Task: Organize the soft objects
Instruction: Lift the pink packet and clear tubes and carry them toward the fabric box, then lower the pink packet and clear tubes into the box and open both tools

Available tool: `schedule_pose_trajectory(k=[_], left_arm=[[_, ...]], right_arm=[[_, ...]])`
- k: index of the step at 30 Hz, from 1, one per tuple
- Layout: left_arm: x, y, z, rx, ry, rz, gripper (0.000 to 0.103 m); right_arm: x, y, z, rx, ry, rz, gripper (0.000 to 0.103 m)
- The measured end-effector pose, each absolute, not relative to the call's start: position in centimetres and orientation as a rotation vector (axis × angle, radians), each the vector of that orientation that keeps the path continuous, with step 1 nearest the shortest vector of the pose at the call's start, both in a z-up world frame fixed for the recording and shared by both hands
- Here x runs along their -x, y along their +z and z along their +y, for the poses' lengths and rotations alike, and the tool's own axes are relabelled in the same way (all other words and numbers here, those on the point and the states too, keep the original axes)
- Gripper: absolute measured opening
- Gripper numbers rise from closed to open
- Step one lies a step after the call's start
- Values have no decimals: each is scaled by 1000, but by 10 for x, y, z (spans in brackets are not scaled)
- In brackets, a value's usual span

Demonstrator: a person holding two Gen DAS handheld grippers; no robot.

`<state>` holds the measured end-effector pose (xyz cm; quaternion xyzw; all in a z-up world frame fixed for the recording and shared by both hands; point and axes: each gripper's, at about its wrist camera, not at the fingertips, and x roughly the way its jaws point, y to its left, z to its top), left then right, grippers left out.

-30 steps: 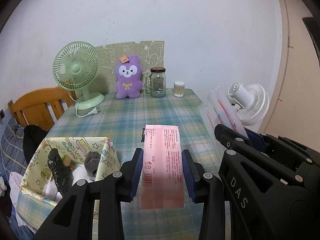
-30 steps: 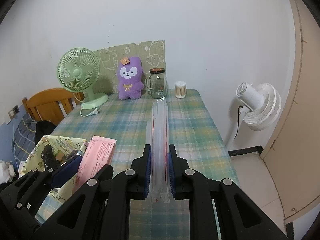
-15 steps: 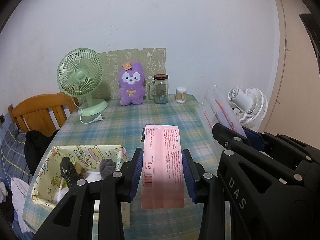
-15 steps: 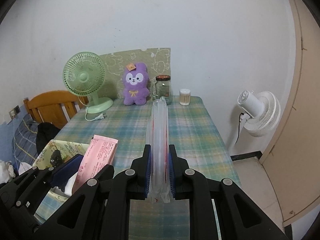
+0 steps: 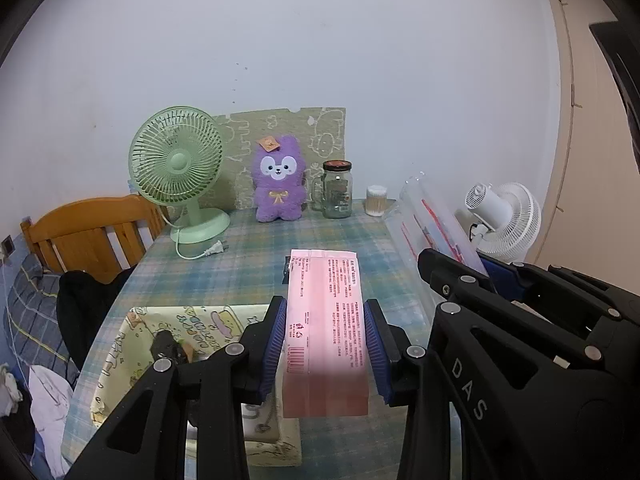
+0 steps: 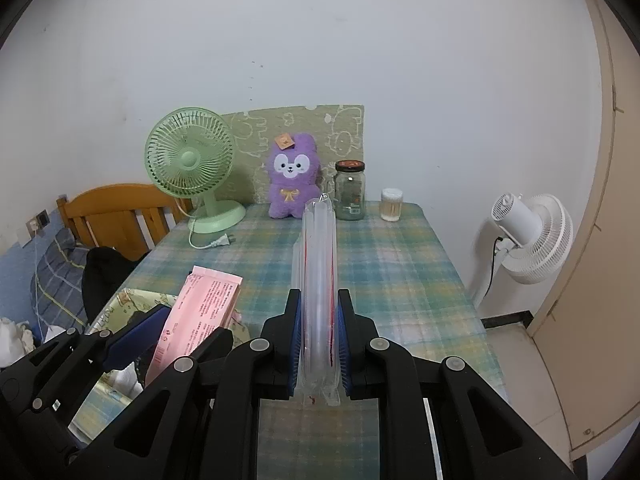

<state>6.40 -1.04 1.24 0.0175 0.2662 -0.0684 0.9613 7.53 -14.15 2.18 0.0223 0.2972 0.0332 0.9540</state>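
My left gripper (image 5: 325,322) is shut on a flat pink printed packet (image 5: 324,308), held above the checked tablecloth (image 5: 248,256). That packet (image 6: 200,308) also shows at the lower left of the right wrist view. My right gripper (image 6: 318,316) is shut on a long clear inflated plastic bag (image 6: 318,264) with red markings, edge-on between the blue pads; the same bag (image 5: 424,224) appears at the right of the left wrist view. A yellow cartoon-print fabric bin (image 5: 128,352) stands below the left gripper, with dark soft items (image 5: 166,346) inside. A purple plush toy (image 5: 279,180) sits at the table's far end.
At the far edge stand a green desk fan (image 5: 178,168), a glass jar (image 5: 337,190) and a cotton-swab tub (image 5: 377,200). A wooden chair (image 5: 88,232) with dark clothing is to the left. A white floor fan (image 6: 532,236) stands beyond the table's right edge.
Both grippers have drawn back and risen from the table with their loads still gripped, so the far objects look smaller. The fabric bin now lies lower in the left wrist view.
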Motion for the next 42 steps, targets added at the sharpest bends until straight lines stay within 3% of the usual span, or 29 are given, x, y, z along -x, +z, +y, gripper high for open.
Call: schedule_pose_trajectory(k=[42], left_arm=[[-97,-30,85,11,-96,628,40]], right_arm=[[-123,-23,-41,-6,176,701,18]])
